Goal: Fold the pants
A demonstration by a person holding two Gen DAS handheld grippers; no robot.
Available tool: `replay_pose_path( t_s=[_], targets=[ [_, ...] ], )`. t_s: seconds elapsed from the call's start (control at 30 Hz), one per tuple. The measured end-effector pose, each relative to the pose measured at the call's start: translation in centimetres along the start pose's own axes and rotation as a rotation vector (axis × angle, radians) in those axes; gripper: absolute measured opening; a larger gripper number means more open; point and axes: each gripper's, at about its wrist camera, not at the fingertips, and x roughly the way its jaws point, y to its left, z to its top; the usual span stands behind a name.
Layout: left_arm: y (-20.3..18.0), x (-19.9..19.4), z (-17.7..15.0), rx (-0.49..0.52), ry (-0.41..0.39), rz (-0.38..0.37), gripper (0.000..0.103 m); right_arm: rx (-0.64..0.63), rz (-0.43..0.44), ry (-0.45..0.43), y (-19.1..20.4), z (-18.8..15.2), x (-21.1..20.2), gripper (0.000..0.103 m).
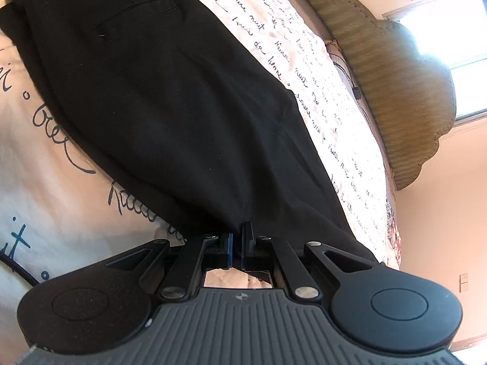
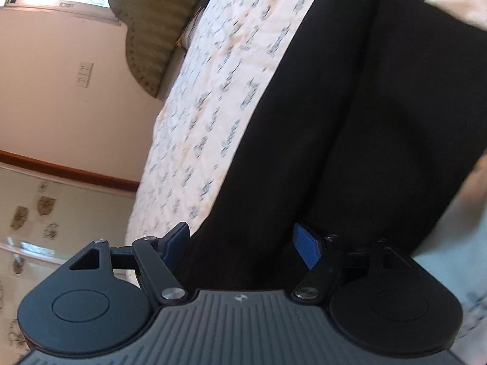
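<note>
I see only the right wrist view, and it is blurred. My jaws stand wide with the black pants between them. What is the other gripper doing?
Observer: The left gripper is shut on the pants, pinching a small bunch of cloth at their near end.
Operator: Which part of the pants lies far from it?
Observer: The top part, with a slit pocket.
Operator: On what do they lie?
Observer: On a white bedcover printed with dark handwriting.

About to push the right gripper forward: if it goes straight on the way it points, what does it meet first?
The black pants on the bed. The open right gripper already has dark cloth between its fingers; how near it is, I can't tell.
</note>
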Motion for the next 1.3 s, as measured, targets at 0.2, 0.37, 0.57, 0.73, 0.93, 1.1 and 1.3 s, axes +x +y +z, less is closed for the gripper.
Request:
replay_pose_path(
  t_s=[0.2, 0.37, 0.57, 0.73, 0.93, 1.1, 1.3],
  targets=[
    [-0.2, 0.3, 0.1, 0.005, 0.004, 0.015, 0.008, 0.048, 0.160, 0.220, 1.6, -4.1, 4.3, 0.078],
    [0.1, 0.6, 0.1, -0.003, 0.008, 0.030, 0.013, 0.106, 0.284, 0.289, 1.8, -7.3, 7.2, 0.078],
    [0.7, 0.6, 0.1, -0.015, 0.014, 0.031, 0.020, 0.321, 0.481, -0.018, -1.7, -5.2, 5.3, 0.079],
    [0.9, 0.5, 0.1, -0.018, 0.017, 0.039, 0.018, 0.391, 0.545, -0.271, -4.5, -2.2, 2.1, 0.079],
    [1.0, 0.5, 0.0, -0.015, 0.020, 0.043, 0.018, 0.388, 0.467, -0.333, -5.2, -0.3, 1.7, 0.077],
    [1.0, 0.4, -0.1, -0.014, 0.019, 0.042, 0.018, 0.314, 0.381, -0.404, -4.0, 1.5, 1.2, 0.032],
    [0.9, 0.4, -0.1, -0.008, 0.020, 0.047, 0.018, 0.317, 0.361, -0.441, -4.9, 3.8, 0.0, 0.032]
  ],
)
